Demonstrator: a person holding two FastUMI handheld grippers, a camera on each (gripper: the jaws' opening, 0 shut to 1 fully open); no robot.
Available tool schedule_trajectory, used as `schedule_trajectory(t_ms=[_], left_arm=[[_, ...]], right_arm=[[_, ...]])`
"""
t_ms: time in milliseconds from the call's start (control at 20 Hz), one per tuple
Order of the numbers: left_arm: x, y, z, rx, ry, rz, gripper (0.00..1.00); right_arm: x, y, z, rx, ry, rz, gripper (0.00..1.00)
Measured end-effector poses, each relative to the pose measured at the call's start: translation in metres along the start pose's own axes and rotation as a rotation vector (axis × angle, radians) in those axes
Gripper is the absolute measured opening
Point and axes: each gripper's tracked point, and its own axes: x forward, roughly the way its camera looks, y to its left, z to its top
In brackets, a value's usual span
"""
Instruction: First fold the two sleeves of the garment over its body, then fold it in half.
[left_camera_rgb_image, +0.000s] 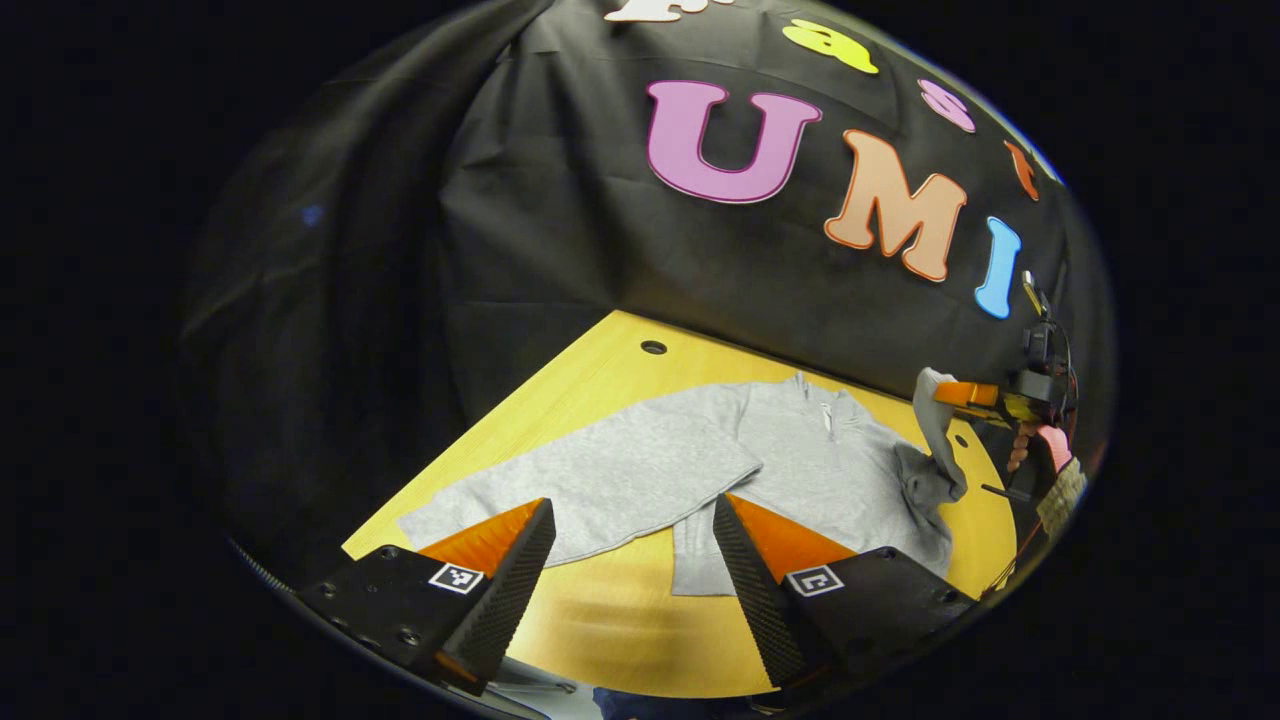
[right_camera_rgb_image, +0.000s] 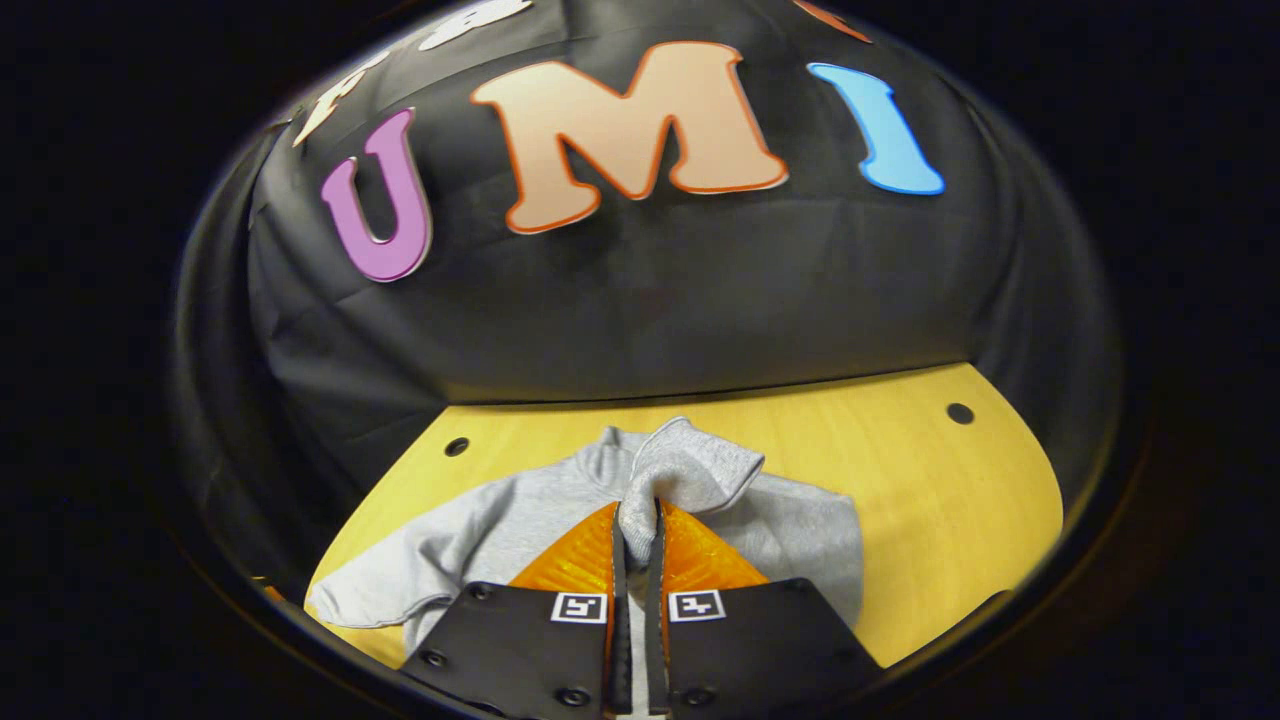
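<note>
Grey fleece, a pullover (left_camera_rgb_image: 790, 450) with a short zip at the collar, lies spread on the yellow wooden table (left_camera_rgb_image: 600, 620) against the black cloth wall. In the left gripper view, one sleeve (left_camera_rgb_image: 600, 480) is stretched flat toward the left edge of the table, and the body reaches down toward the near side.

The left gripper (left_camera_rgb_image: 630, 560) hovers above the near part of the table with its jaws wide apart and nothing between them. The flat sleeve's lower edge and the pullover's hem lie just beyond its fingertips, the bare yellow wood showing through the gap.

At the right of that same view, the right gripper (left_camera_rgb_image: 950, 393), held by a hand (left_camera_rgb_image: 1040, 445), has the other sleeve's cuff (left_camera_rgb_image: 935, 400) lifted off the table, the sleeve hanging down from it in folds to the garment's shoulder.

In the right gripper view, the right gripper (right_camera_rgb_image: 637, 540) has its jaws drawn together on that cuff (right_camera_rgb_image: 690, 465), both fingers pressing on the fabric, which bunches up and spills out just past the tips. Below and behind the cuff, the pullover's body (right_camera_rgb_image: 480, 540) lies flat on the table (right_camera_rgb_image: 950, 500), whose far edge has small round holes (right_camera_rgb_image: 960, 413).
</note>
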Motion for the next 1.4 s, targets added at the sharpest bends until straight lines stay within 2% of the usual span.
schedule_trajectory(t_ms=[300,450,550,650,800,850,950,1000,1050,1100,1200,1250,1400], left_arm=[[0.007,0.039,-0.010,-0.020,0.025,0.057,0.93],[0.012,0.056,-0.015,-0.033,0.039,0.086,0.93],[0.016,0.073,-0.024,-0.037,0.051,0.106,0.93],[0.016,0.091,-0.034,-0.043,0.070,0.128,0.93],[0.029,0.111,-0.053,-0.057,0.102,0.157,0.93],[0.031,0.118,-0.057,-0.057,0.110,0.166,0.94],[0.035,0.133,-0.065,-0.045,0.121,0.189,0.93],[0.038,0.139,-0.070,-0.039,0.131,0.202,0.93],[0.041,0.145,-0.073,-0.033,0.138,0.213,0.94],[0.046,0.150,-0.078,-0.031,0.146,0.219,0.94],[0.054,0.158,-0.086,-0.026,0.169,0.237,0.94],[0.057,0.160,-0.091,-0.021,0.180,0.247,0.94],[0.062,0.165,-0.105,-0.025,0.213,0.241,0.94]], right_arm=[[0.036,0.111,-0.005,-0.042,0.002,0.163,0.08],[0.052,0.153,-0.019,-0.072,0.026,0.203,0.08],[0.059,0.166,-0.029,-0.077,0.036,0.221,0.08],[0.072,0.175,-0.044,-0.091,0.053,0.206,0.10],[0.082,0.190,-0.060,-0.064,0.101,0.244,0.20],[0.079,0.196,-0.063,-0.059,0.107,0.262,0.19],[0.077,0.204,-0.066,-0.066,0.104,0.288,0.38],[0.076,0.206,-0.066,-0.075,0.103,0.287,0.67],[0.075,0.207,-0.072,-0.086,0.104,0.288,0.77],[0.072,0.209,-0.072,-0.093,0.111,0.293,1.00],[0.070,0.205,-0.075,-0.120,0.112,0.282,0.95],[0.066,0.203,-0.074,-0.131,0.105,0.277,0.98],[0.051,0.196,-0.065,-0.150,0.073,0.272,0.99]])
